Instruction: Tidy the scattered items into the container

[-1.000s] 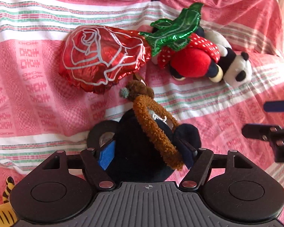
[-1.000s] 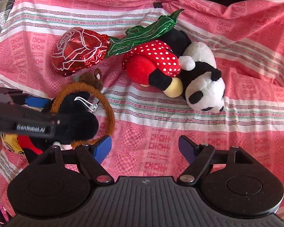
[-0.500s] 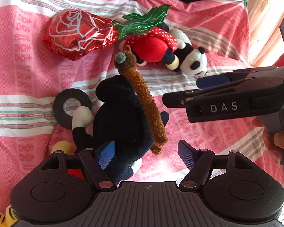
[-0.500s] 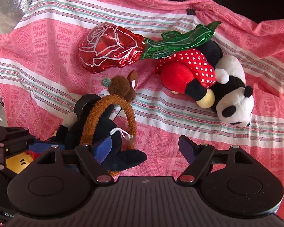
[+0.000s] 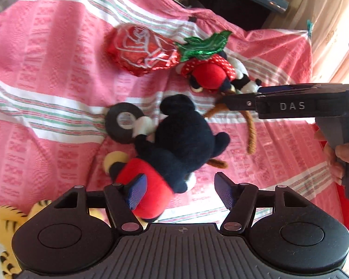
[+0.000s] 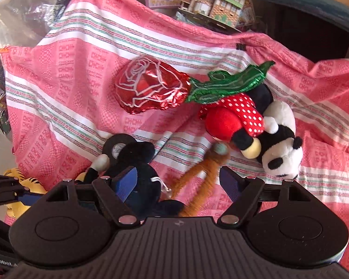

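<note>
A black mouse plush with red shorts (image 5: 181,139) lies on the pink striped cloth (image 5: 46,69), just ahead of my open left gripper (image 5: 180,189); it touches the left finger but is not held. It also shows in the right wrist view (image 6: 139,160). A fuzzy brown headband (image 6: 204,169) lies between the fingers of my open right gripper (image 6: 178,182), blurred; it also shows in the left wrist view (image 5: 251,130). My right gripper crosses the left wrist view (image 5: 239,98) over the headband.
A red foil rose balloon (image 6: 151,88), a polka-dot mouse plush (image 6: 235,118) and a panda plush (image 6: 281,148) lie at the back. A black tape roll (image 5: 124,122) sits beside the mouse. A tiger plush (image 5: 2,220) is at lower left. No container shows.
My left gripper has let go of the black mouse plush and pulled back; the plush now lies on the cloth. The headband has come off it toward my right gripper, which moved in over it.
</note>
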`<state>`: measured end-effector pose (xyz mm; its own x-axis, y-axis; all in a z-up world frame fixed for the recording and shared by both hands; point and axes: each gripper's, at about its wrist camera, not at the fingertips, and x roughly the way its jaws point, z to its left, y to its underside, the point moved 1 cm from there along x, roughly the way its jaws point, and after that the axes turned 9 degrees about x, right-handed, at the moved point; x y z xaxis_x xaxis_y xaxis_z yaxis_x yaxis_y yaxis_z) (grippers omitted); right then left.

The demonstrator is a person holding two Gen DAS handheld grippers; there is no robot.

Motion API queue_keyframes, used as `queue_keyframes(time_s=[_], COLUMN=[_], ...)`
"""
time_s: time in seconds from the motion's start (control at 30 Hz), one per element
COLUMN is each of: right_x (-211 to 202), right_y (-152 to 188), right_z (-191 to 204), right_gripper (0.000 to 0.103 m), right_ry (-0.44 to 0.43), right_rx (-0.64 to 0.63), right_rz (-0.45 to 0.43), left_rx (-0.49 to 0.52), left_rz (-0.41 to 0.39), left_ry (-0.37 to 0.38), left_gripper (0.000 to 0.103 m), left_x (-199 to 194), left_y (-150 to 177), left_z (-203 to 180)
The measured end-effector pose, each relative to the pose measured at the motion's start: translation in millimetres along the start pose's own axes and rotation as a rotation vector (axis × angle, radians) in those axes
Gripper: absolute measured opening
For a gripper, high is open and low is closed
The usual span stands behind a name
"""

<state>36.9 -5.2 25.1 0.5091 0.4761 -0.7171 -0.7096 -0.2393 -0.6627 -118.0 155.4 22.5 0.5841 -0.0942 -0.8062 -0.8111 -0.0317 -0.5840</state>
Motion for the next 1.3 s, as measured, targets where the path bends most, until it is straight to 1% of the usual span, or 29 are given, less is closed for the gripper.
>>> queue_keyframes(time_s=[0.07,0.17,0.23,0.37,0.4,0.5,0.57,0.7,0.8,0.93,1.03,1.07,1.1,1.17,1.2,1.27,1.3], right_x=[-3,-1,4,21,25,35,42,57,67,83,89,91,94,96,94,87,83], right_y=[-2,3,11,35,41,54,61,75,88,99,105,107,109,112,111,107,106], right_z=[18,48,71,115,127,156,170,186,195,201,209,212,216,219,216,204,198], right_gripper=[0.081,0.082,0.082,0.082,0.082,0.082,0.083,0.087,0.089,0.091,0.094,0.096,0.099,0.098,0.095,0.092,0.091], right_ry=[-0.050,-0.126,-0.184,-0.265,-0.279,-0.326,-0.345,-0.354,-0.350,-0.325,-0.323,-0.318,-0.292,-0.253,-0.256,-0.277,-0.280], right_rx=[-0.034,-0.087,-0.128,-0.203,-0.221,-0.271,-0.298,-0.318,-0.342,-0.356,-0.399,-0.413,-0.428,-0.446,-0.433,-0.386,-0.373], right_rz=[-0.004,0.017,0.052,0.130,0.148,0.199,0.231,0.299,0.341,0.365,0.336,0.332,0.324,0.316,0.318,0.326,0.331], left_rx=[-0.033,-0.094,-0.152,-0.246,-0.263,-0.306,-0.326,-0.348,-0.324,-0.254,-0.217,-0.219,-0.236,-0.267,-0.258,-0.204,-0.201], left_rz=[0.001,0.002,0.018,0.055,0.065,0.096,0.117,0.126,0.111,0.091,0.086,0.080,0.075,0.071,0.067,0.067,0.067], left_ry=[-0.062,-0.164,-0.216,-0.327,-0.349,-0.374,-0.372,-0.318,-0.280,-0.248,-0.224,-0.214,-0.194,-0.121,-0.091,-0.102,-0.086], left_gripper=[0.079,0.080,0.080,0.080,0.080,0.080,0.080,0.081,0.084,0.092,0.096,0.096,0.096,0.089,0.084,0.083,0.085], left_x=[-15,-36,-49,-71,-74,-75,-71,-58,-51,-42,-32,-31,-30,-29,-31,-33,-34], left_y=[10,29,43,76,85,104,115,131,133,125,117,116,113,111,109,105,104], left_z=[19,52,74,116,124,144,154,171,174,172,172,172,174,174,169,156,152])
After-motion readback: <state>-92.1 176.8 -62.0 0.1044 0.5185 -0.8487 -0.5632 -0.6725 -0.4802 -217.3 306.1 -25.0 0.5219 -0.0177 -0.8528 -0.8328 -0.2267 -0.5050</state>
